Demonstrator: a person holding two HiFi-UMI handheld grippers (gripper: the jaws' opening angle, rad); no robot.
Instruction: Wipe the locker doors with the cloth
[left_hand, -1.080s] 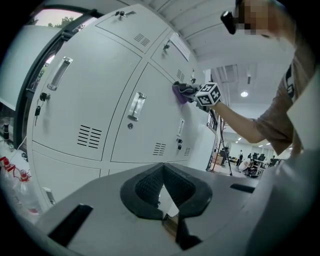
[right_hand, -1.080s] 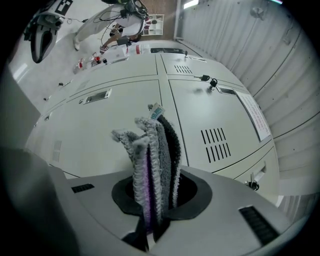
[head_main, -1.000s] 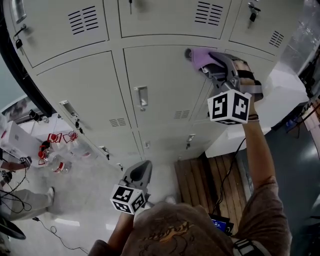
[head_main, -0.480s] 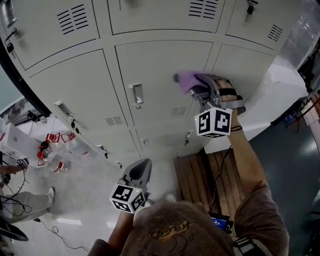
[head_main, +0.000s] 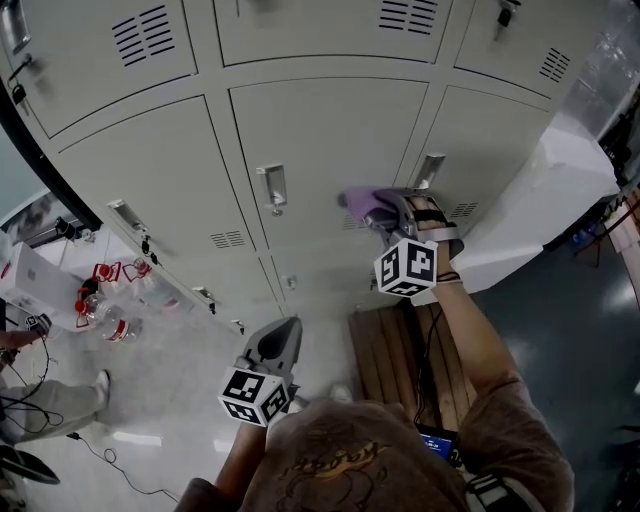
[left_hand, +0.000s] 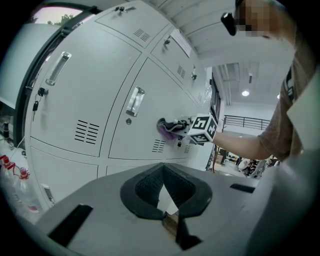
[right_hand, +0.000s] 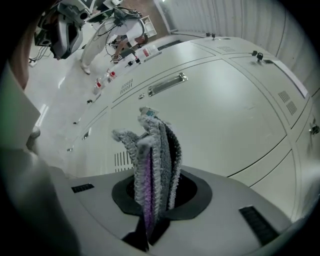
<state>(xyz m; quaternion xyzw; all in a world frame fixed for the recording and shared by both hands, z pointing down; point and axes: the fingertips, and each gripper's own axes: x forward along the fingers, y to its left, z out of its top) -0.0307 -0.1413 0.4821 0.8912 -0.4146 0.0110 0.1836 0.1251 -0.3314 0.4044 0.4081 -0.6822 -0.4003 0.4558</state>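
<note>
A purple-and-grey cloth (head_main: 356, 198) is bunched in my right gripper (head_main: 378, 208), which is shut on it and presses it against the lower right of the middle locker door (head_main: 320, 130), by the vent slots. In the right gripper view the cloth (right_hand: 152, 155) stands up between the jaws of the right gripper (right_hand: 152, 197), in front of the pale door (right_hand: 220, 115). My left gripper (head_main: 284, 335) hangs low, away from the lockers, shut with nothing in it. The left gripper view shows the left gripper (left_hand: 164, 176) and, beyond it, the cloth (left_hand: 169, 128) on the door.
Each locker door has a metal handle (head_main: 271, 187) and vents. A wooden slatted pallet (head_main: 395, 350) lies on the floor below the lockers. A white block (head_main: 540, 215) stands at the right. Several bottles (head_main: 110, 312) and cables (head_main: 30, 400) are on the floor at left.
My right gripper has dragged the cloth down and leftward along the middle locker door, from its upper right corner to near the lower vents. The left gripper has stayed put.
</note>
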